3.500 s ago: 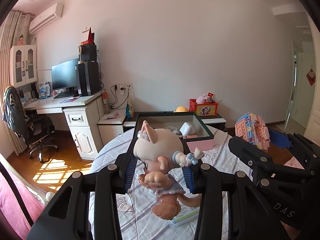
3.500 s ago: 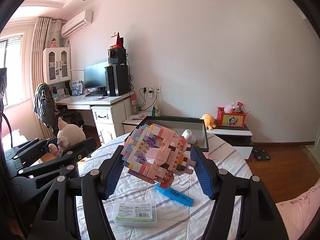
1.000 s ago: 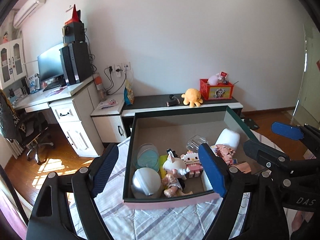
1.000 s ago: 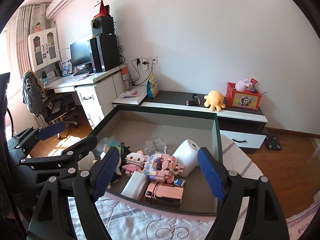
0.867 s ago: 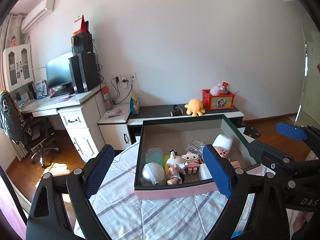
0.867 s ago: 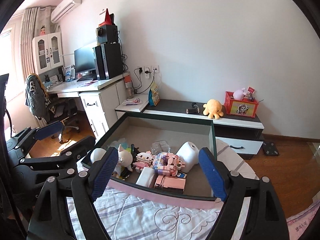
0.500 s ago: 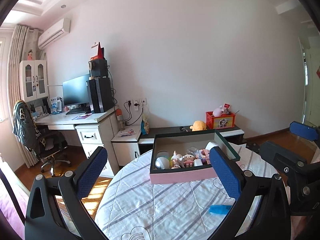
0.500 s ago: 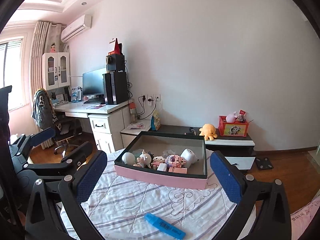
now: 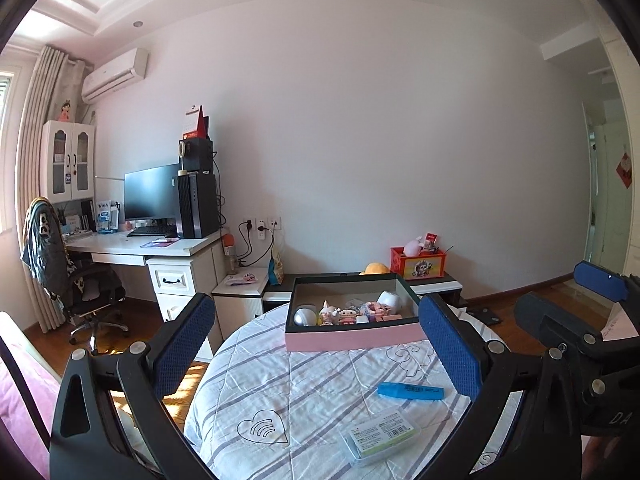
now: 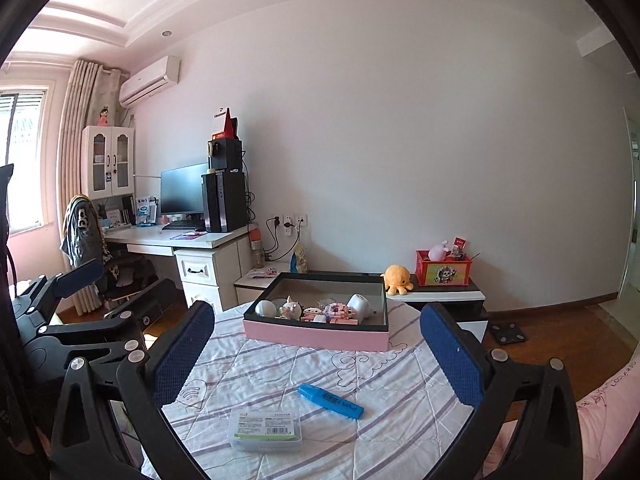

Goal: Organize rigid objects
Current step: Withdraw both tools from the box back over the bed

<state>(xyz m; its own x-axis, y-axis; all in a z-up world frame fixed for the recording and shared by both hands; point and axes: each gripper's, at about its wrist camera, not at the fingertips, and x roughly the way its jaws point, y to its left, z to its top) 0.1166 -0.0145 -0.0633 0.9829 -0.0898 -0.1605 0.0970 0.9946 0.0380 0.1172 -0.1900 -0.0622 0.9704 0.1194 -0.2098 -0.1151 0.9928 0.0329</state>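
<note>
A pink box with a dark rim (image 9: 352, 338) (image 10: 316, 334) sits at the far side of the round table and holds several toys, among them the pig figurine (image 9: 329, 313) and the pink brick model (image 10: 338, 311). On the striped cloth nearer to me lie a blue marker (image 9: 411, 391) (image 10: 330, 400) and a clear plastic case with a green label (image 9: 380, 436) (image 10: 266, 428). My left gripper (image 9: 316, 356) is open and holds nothing. My right gripper (image 10: 316, 360) is likewise open and holds nothing. Both hover at the table's near side, well back from the box.
The round table (image 9: 280, 400) is covered by a white striped cloth. Behind it stand a low dark cabinet (image 10: 440, 294) with a yellow plush and a red box, and a white desk (image 9: 160, 248) with a monitor and an office chair (image 9: 80, 288) at the left.
Both grippers have let go of their toys in the box, opened wide and drawn back and up from it. The marker and the plastic case have come into view.
</note>
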